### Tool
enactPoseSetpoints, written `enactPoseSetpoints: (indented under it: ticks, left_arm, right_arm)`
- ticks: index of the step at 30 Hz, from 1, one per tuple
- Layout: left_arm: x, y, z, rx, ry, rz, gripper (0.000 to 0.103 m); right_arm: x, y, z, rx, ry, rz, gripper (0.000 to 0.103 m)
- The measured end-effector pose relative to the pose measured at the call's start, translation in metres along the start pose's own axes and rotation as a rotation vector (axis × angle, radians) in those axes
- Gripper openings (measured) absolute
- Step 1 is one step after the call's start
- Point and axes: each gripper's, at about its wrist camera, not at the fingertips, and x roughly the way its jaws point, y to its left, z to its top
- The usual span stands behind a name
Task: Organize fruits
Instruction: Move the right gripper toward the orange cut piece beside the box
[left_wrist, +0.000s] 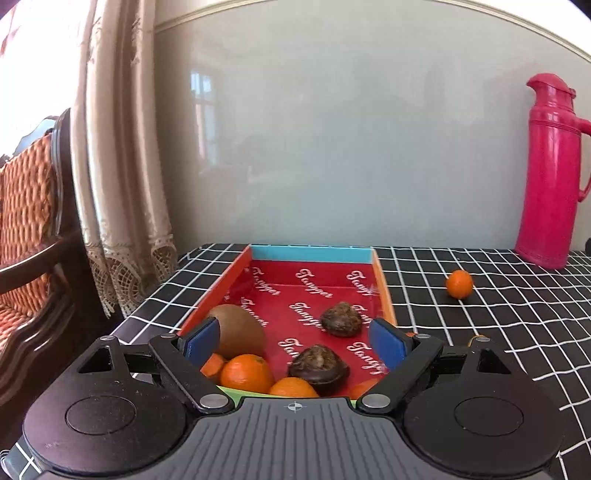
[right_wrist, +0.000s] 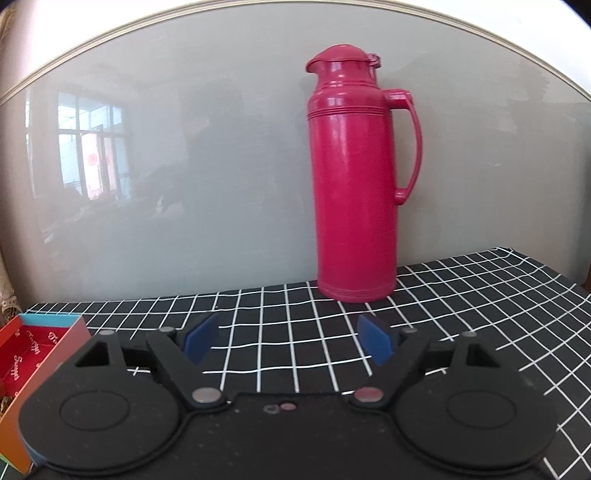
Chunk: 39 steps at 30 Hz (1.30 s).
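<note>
1. Already in red box (left_wrist: 384, 291): kiwi (left_wrist: 240, 330), oranges (left_wrist: 246, 373), two dark fruits (left_wrist: 340, 319).
2. Left outside, on checked cloth (left_wrist: 498, 332) near pink flask (right_wrist: 351, 177): one orange (left_wrist: 459, 283).
3. Left gripper (left_wrist: 293, 338) over box, jaws wide, holding nothing.
4. Right gripper (right_wrist: 290, 338) over cloth, wide, empty.

One legible marking only: a white cursive brand word, repeated in diagonal rows across the red lining of the box (left_wrist: 314, 254). It reads approximately "Tanger" or "Tangger"; exact spelling cannot be confirmed. The same script shows on the box lining in the right wrist view, too small to read. The flask (right_wrist: 354, 177) bears no readable label.
</note>
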Motion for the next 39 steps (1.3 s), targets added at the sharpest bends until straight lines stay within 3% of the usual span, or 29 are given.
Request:
enactPoseSetpoints:
  ticks: [20, 39]
  left_arm:
    - [0.004, 0.026, -0.008, -0.022, -0.006, 0.058, 0.093]
    - [0.01, 0.064, -0.017, -0.065, 0.007, 0.115, 0.093]
  right_arm:
    - [0.011, 0.048, -0.012, -0.1, 0.032, 0.081, 0.082]
    - [0.017, 0.134, -0.037, -0.303, 0.07, 0.265, 0.079]
